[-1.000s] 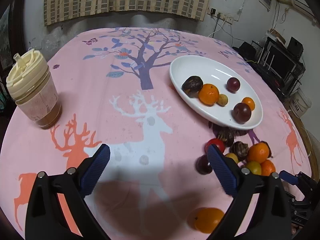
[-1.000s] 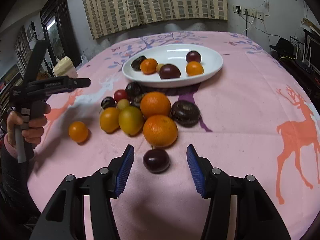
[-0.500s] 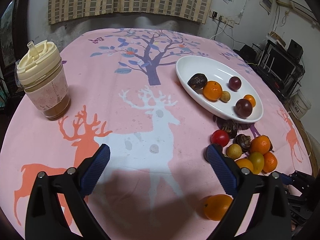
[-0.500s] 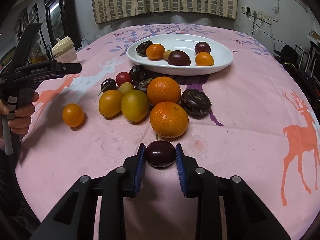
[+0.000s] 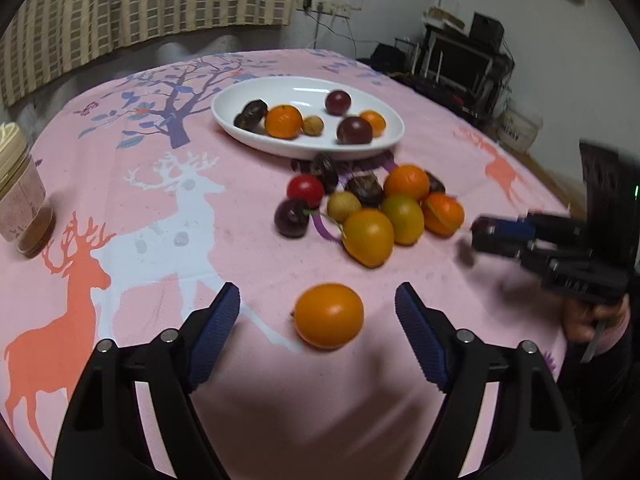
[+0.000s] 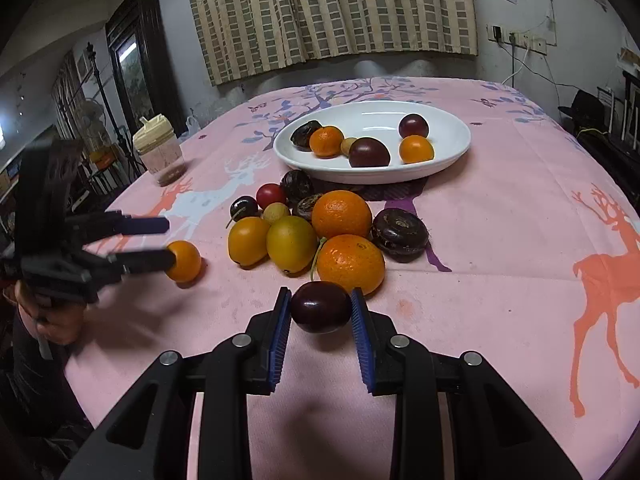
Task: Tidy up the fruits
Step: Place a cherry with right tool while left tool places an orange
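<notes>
A small orange (image 5: 329, 315) lies alone on the pink tablecloth between the blue pads of my left gripper (image 5: 318, 320). Its jaws are closing, and a gap shows on both sides of the fruit. My right gripper (image 6: 321, 312) is shut on a dark plum (image 6: 321, 307) just in front of the fruit pile (image 6: 312, 224). The white oval plate (image 6: 380, 114) behind the pile holds several fruits. In the right wrist view the left gripper (image 6: 160, 240) reaches in from the left around the small orange (image 6: 183, 261). The right gripper (image 5: 492, 232) shows at the right of the left wrist view.
A lidded cup (image 6: 160, 152) of brown drink stands at the far left of the table, seen also as the cup (image 5: 20, 196) at the frame edge. A person's hand (image 5: 592, 316) holds the right gripper. Dark furniture stands beyond the table's right edge.
The left gripper swung right to straddle the lone orange, and its jaws narrowed. The right gripper closed on the dark plum, which lay loose between its pads a second ago.
</notes>
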{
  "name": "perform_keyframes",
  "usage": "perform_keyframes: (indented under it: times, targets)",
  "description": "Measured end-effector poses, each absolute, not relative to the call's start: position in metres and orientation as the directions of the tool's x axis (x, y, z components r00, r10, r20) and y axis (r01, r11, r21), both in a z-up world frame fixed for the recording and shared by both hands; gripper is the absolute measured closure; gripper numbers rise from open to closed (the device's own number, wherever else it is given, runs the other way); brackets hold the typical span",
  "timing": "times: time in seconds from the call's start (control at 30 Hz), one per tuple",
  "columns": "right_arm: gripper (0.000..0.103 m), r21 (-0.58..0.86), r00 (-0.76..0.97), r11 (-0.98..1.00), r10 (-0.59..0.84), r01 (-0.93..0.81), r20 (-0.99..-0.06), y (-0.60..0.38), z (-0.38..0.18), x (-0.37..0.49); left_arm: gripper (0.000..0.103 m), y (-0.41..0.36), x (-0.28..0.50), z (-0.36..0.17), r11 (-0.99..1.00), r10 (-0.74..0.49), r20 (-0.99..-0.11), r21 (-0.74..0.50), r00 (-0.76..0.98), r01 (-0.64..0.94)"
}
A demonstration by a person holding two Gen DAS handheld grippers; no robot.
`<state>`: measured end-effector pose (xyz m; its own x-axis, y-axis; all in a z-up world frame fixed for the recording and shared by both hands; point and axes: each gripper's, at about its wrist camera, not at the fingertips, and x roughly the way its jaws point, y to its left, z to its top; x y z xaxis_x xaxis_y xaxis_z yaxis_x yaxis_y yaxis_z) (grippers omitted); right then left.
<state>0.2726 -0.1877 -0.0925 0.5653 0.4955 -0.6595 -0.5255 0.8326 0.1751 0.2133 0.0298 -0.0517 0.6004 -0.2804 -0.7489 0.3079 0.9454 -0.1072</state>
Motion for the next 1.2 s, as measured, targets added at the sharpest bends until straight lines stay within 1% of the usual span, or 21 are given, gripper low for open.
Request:
perform_keyframes:
  times: [0.03,0.07,0.2,0.27,0.4,0.5,0.63,0.7,0.77,0.83,0.9,0.97,1.03,1.1,1.2]
  targets:
    - [0.073,0.181,0.564,0.831,0.500,-0.526,-0.657,-0.188,-0.092,0.273,0.034,0.026,0.213,-0.054,0.945,-0.272,-0.757,-0.092,0.595,0.315]
    - [0.073,0.183,0.565,0.830,0.502,-0.527,-0.654,-0.188,-0.092,0.272,0.037,0.024,0.213,-0.056,0.942,-0.270,-0.764,-0.085,0.586,0.323]
    - [0.073,0.180,0.567,0.827,0.507,-0.533,-0.649,-0.187,-0.092,0.271,0.040,0.025,0.218,-0.061,0.942,-0.273,-0.779,-0.098,0.565,0.320]
    - [0.073,0.182,0.568,0.826,0.509,-0.533,-0.647,-0.187,-0.092,0.270,0.048,0.026,0.219,-0.064,0.943,-0.273,-0.789,-0.106,0.551,0.317]
    - [0.073,0.191,0.569,0.825,0.515,-0.532,-0.641,-0.188,-0.091,0.270,0.054,0.026,0.224,-0.069,0.945,-0.267,-0.809,-0.113,0.524,0.308]
    - [0.073,0.195,0.571,0.824,0.520,-0.533,-0.636,-0.189,-0.091,0.269,0.061,0.026,0.225,-0.070,0.941,-0.281,-0.809,-0.127,0.516,0.313]
    - [0.073,0.197,0.574,0.821,0.525,-0.535,-0.628,-0.190,-0.090,0.268,0.063,0.023,0.224,-0.070,0.942,-0.271,-0.810,-0.111,0.519,0.318]
    - [0.073,0.203,0.578,0.816,0.537,-0.541,-0.615,-0.192,-0.089,0.266,0.063,0.023,0.224,-0.069,0.944,-0.274,-0.807,-0.122,0.522,0.307]
    - [0.073,0.230,0.559,0.795,0.570,-0.562,-0.602,-0.194,-0.086,0.267,0.063,0.025,0.225,-0.063,0.943,-0.290,-0.794,-0.143,0.535,0.300]
    - [0.073,0.297,0.516,0.759,0.624,-0.579,-0.587,-0.198,-0.081,0.276,0.063,0.025,0.232,-0.049,0.942,-0.309,-0.770,-0.167,0.559,0.291]
    - [0.073,0.319,0.532,0.761,0.632,-0.565,-0.564,-0.201,-0.066,0.295,0.063,0.022,0.248,-0.029,0.946,-0.309,-0.736,-0.175,0.602,0.273]
    - [0.073,0.300,0.578,0.773,0.622,-0.559,-0.528,-0.199,-0.049,0.316,0.063,0.019,0.271,-0.012,0.949,-0.310,-0.705,-0.190,0.638,0.251]
    - [0.073,0.295,0.615,0.795,0.600,-0.530,-0.512,-0.196,-0.037,0.346,0.063,0.014,0.303,0.002,0.955,-0.297,-0.693,-0.209,0.657,0.212]
    - [0.073,0.320,0.636,0.813,0.580,-0.486,-0.510,-0.191,-0.031,0.388,0.063,0.007,0.335,0.009,0.964,-0.267,-0.696,-0.197,0.666,0.180]
    - [0.073,0.358,0.628,0.829,0.559,-0.430,-0.541,-0.181,-0.041,0.443,0.063,-0.004,0.380,0.011,0.976,-0.217,-0.703,-0.164,0.678,0.142]
